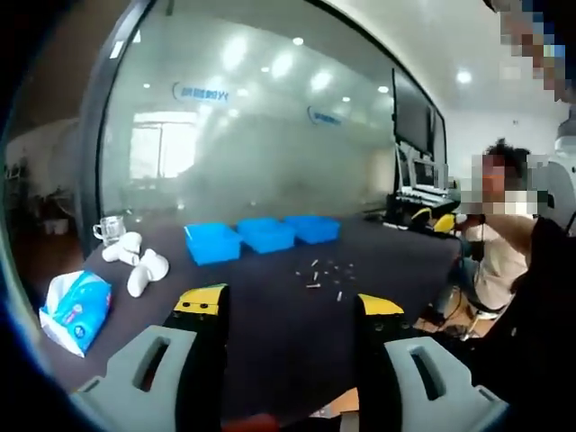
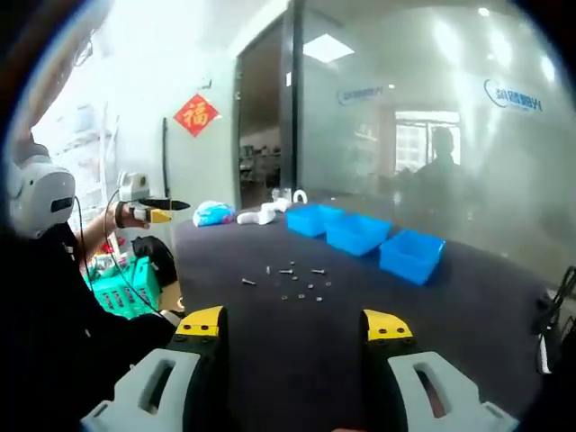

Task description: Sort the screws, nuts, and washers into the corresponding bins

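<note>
The small metal fasteners scattered on the dark table [image 1: 326, 274] [image 2: 290, 282] are too tiny to tell screws from nuts or washers. The insides of the three blue plastic bins [image 1: 262, 235] [image 2: 358, 233] are hidden behind their walls. Frosted glass blurs the room beyond.

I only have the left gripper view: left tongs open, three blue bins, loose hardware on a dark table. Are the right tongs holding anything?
Observer: No. The right tongs are open and empty, pointing across the table toward the hardware.
Operator: Anything beside the table that I can't see?
Observer: A green basket sits low by the table's edge, at the left of the right gripper view.
Operator: And on the walls?
Observer: A red diamond sign hangs next to a dark doorway.
</note>
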Tool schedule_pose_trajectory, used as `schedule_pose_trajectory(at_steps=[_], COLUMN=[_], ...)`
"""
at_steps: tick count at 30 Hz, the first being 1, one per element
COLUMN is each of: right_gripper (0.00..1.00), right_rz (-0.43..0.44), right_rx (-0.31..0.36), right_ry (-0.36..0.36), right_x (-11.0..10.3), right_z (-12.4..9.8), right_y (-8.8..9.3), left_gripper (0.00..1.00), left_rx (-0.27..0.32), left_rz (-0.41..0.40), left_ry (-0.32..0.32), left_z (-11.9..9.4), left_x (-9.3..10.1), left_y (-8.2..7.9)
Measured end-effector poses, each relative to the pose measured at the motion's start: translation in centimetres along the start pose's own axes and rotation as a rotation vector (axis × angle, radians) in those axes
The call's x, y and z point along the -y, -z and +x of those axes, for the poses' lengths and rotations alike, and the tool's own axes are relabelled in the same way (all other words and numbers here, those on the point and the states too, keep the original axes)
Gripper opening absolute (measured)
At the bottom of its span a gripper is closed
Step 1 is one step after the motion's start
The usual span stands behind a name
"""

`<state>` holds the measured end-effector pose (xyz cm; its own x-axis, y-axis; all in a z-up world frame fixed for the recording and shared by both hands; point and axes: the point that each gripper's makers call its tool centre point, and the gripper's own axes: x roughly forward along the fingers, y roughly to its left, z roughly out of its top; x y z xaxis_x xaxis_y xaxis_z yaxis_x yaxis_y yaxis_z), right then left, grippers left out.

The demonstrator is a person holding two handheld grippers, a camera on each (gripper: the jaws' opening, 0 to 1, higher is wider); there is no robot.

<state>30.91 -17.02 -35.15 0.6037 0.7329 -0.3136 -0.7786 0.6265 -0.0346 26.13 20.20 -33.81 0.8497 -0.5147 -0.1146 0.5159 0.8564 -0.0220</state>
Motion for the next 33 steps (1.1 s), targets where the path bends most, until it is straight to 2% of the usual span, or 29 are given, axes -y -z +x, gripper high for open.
schedule_pose_trajectory(at_steps=[13, 20, 33], right_gripper=[0.54, 0.54, 0.54], right_rz=[-0.114, -0.194, -0.355], right_rx=[-0.094, -0.143, -0.219], right_ry=[-0.098, -0.165, -0.287], right_x=[-0.3, -1.1, -3.1], right_z=[2.4, 3.9, 7.6], right_y=[-0.8, -1.5, -2.6], left_gripper=[0.53, 0.53, 0.53], left_rx=[-0.018, -0.029, -0.009], left_rz=[0.038, 0.046, 0.050], left_ry=[0.014, 0.021, 0.011], left_z=[0.0, 0.1, -0.1], left_x=[1.0, 1.1, 1.0], left_y=[0.3, 0.6, 0.3])
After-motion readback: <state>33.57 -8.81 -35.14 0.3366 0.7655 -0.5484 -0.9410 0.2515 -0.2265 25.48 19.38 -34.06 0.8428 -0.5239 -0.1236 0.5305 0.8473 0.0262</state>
